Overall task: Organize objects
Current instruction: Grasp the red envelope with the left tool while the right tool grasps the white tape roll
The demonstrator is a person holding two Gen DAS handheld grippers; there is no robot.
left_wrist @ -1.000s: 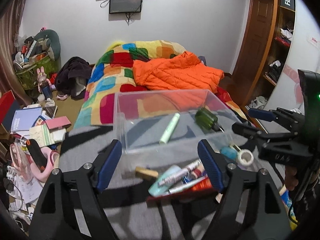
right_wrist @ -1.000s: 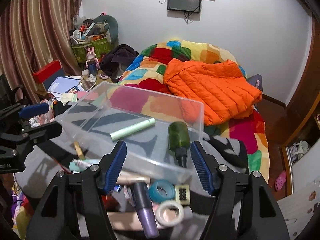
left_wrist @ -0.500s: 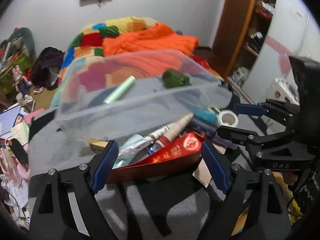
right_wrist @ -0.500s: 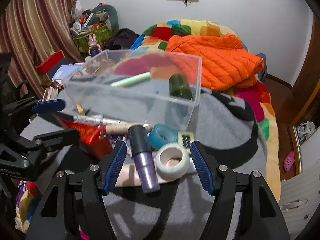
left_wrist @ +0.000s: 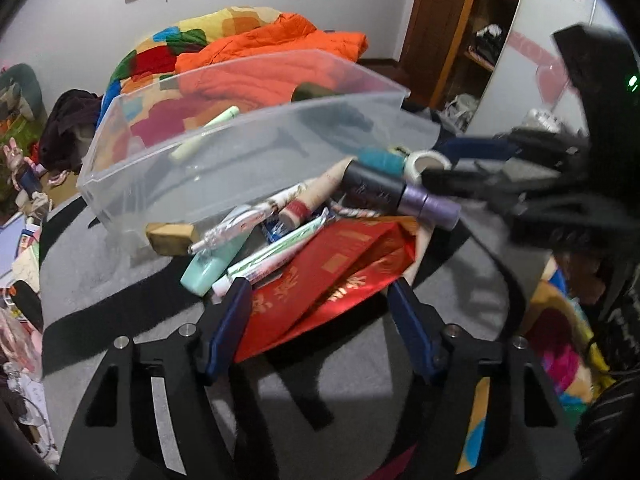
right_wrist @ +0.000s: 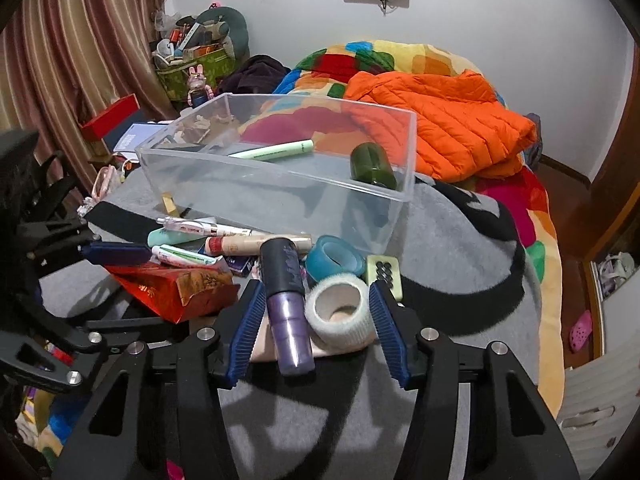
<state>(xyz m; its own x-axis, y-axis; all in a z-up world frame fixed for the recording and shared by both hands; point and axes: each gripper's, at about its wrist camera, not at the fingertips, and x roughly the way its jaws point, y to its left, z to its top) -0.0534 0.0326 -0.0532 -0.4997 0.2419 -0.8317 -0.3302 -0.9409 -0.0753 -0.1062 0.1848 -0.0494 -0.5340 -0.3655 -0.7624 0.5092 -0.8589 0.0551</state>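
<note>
A clear plastic bin (left_wrist: 132, 184) (right_wrist: 192, 184) stands on a grey blanket and holds a pale green tube (right_wrist: 276, 151) and a dark green bottle (right_wrist: 372, 166). In front of it lies a pile: a red packet (left_wrist: 328, 280) (right_wrist: 172, 288), a purple bottle (right_wrist: 286, 300) (left_wrist: 400, 194), a white tape roll (right_wrist: 340, 316), a teal tape roll (right_wrist: 334, 258), a pen (right_wrist: 192, 226) and tubes. My left gripper (left_wrist: 320, 310) is open, its jaws on either side of the red packet's near end. My right gripper (right_wrist: 318, 320) is open around the purple bottle and white tape roll.
Behind the bin lies a bed with a patchwork quilt and an orange jacket (right_wrist: 440, 120). A green tile (right_wrist: 384, 272) sits right of the tapes. Cluttered boxes and a red box (right_wrist: 110, 120) stand at the left by the curtain. A wooden wardrobe (left_wrist: 448, 20) is at the right.
Both grippers have moved down and forward toward the pile in front of the bin. The left now straddles the red packet; the right now straddles the purple bottle and white tape.
</note>
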